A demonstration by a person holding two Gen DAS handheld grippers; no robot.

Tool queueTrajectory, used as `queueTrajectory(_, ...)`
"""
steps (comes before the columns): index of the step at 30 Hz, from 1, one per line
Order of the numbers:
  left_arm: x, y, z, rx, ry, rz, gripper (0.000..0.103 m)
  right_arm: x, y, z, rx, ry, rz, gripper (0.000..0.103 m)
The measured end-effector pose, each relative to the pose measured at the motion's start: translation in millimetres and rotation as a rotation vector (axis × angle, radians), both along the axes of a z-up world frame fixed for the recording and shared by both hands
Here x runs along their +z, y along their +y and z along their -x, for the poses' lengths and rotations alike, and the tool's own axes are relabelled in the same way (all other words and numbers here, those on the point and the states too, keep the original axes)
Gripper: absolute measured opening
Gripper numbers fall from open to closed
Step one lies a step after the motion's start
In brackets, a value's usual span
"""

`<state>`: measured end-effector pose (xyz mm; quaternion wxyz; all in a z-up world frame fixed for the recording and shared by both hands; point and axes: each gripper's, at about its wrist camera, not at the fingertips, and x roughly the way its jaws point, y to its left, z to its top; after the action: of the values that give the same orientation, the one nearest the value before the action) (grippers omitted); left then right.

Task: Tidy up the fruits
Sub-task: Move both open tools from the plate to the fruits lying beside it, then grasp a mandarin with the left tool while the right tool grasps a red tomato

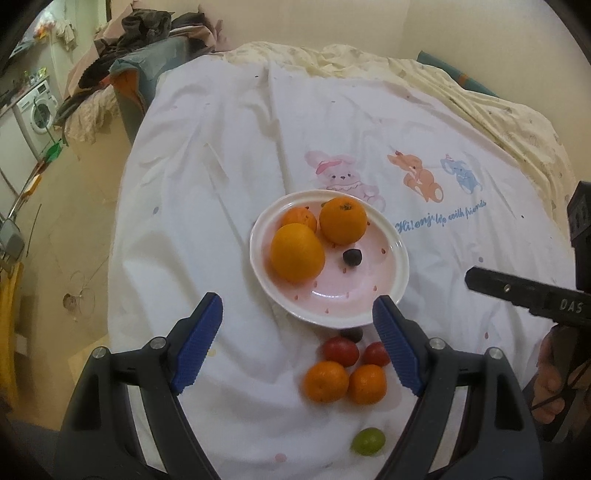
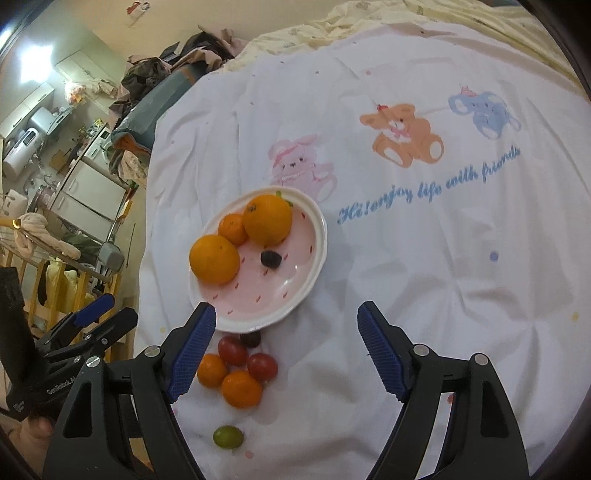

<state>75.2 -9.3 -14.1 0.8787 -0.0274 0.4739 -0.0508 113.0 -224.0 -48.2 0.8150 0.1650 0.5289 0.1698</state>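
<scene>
A pink plate on the white bedsheet holds two large oranges, a small tangerine and a dark grape. In front of the plate lie two tangerines, two cherry tomatoes, a dark grape and a green grape. My left gripper is open and empty above the loose fruit. My right gripper is open and empty, just right of it.
The sheet has cartoon animal prints and blue lettering. The bed's left edge drops to the floor. A pile of clothes sits at the far left. A washing machine stands beyond.
</scene>
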Motion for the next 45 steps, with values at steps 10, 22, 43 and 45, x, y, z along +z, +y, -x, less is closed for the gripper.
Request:
queueTrajectory(10,-11,6,1,0.032,0.051,0.034,0.081,-37,11,4,0.012,0.144,-0.028,0.082)
queueTrajectory(22,-25,22,-9,0.125,0.105,0.065,0.081,-67,22,-1,0.041,0.247,-0.036,0.081)
queueTrajectory(43,-36,23,-11,0.142,0.147,0.065,0.081,-93,53,-3,0.138,0.314,-0.038,0.034)
queueTrajectory(45,-38,24,-11,0.14,0.156,0.068,0.081,-89,48,-2,0.122,0.308,-0.054,0.034)
